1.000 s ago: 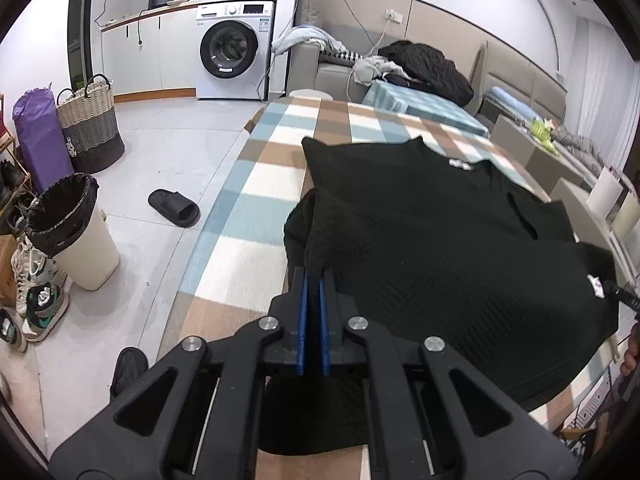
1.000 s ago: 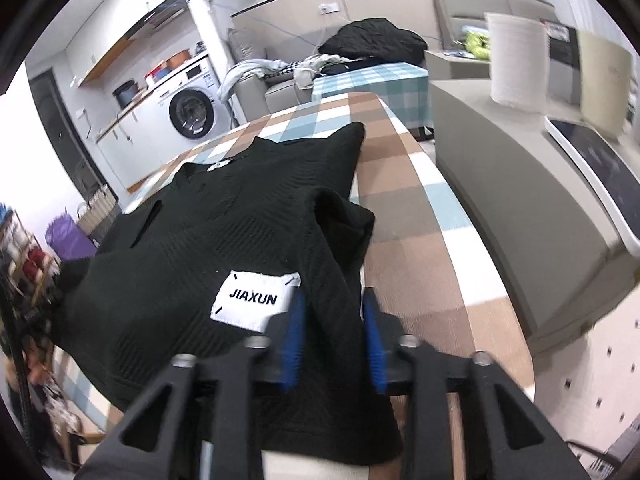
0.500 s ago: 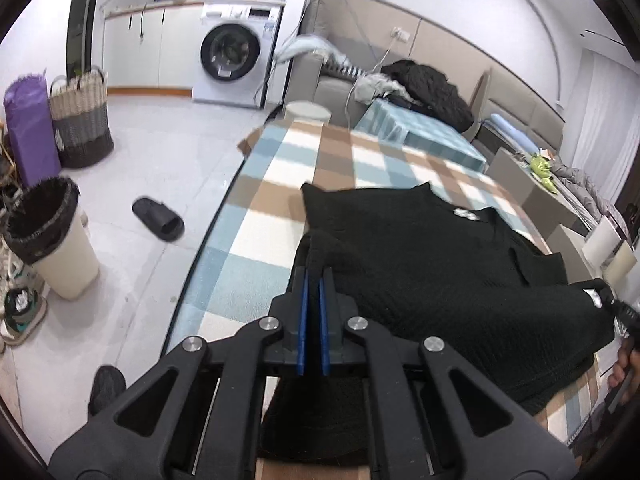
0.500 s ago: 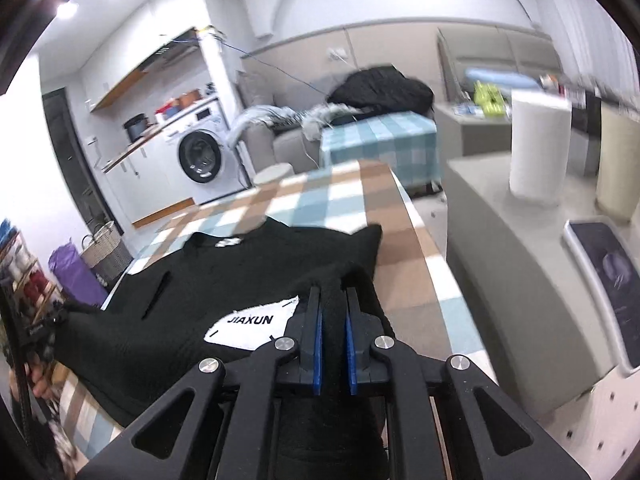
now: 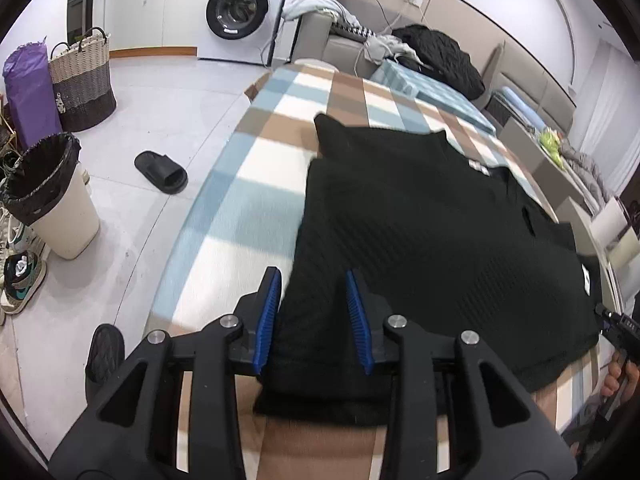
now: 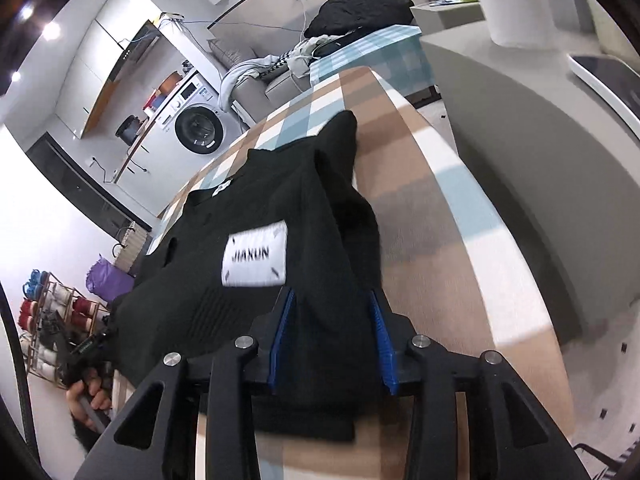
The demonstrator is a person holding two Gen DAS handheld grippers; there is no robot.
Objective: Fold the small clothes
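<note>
Garment: black ribbed knit top (image 5: 432,232) folded over on checked surface (image 5: 248,184).
Fingers: left gripper (image 5: 314,316) and right gripper (image 6: 332,340) both spread, straddling hem.
Risk: withdrawing fingers may snag the knit, undoing the fold.

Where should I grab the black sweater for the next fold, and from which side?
Probably the near folded edge of the black sweater, which lies flat on the checked table. Both the left gripper and right gripper hang open over its two near corners; come in low from the near side and pinch both layers there.
</note>
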